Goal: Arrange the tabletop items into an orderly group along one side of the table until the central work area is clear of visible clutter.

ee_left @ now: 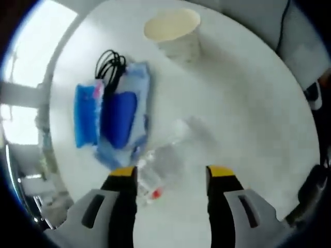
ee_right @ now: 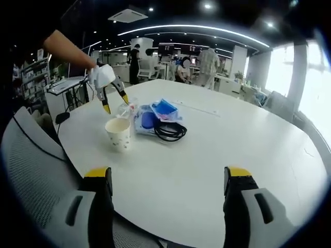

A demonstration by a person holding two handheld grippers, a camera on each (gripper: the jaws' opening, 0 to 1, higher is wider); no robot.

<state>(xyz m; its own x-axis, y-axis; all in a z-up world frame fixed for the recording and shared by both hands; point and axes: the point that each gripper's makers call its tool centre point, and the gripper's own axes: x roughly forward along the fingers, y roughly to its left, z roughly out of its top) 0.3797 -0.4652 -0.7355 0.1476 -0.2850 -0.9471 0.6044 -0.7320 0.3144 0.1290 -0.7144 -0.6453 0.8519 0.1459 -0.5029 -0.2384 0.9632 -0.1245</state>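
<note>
Between the spread jaws of the left claw (ee_left: 171,173), a clear plastic bottle (ee_left: 160,170) lay on its side on the white table (ee_left: 248,103), not pinched, its body nearer the left jaw. Just beyond it sat blue packets (ee_left: 116,121) with a black cable (ee_left: 110,66) coiled at their far end, and farther off stood a paper cup (ee_left: 176,32). In the right gripper view, the right claw (ee_right: 168,178) hung wide apart over bare table near the edge, holding nothing. Well ahead of it stood the cup (ee_right: 118,134), the cable (ee_right: 169,131), the packets (ee_right: 155,114) and the left claw (ee_right: 115,103) above the bottle (ee_right: 125,109).
</note>
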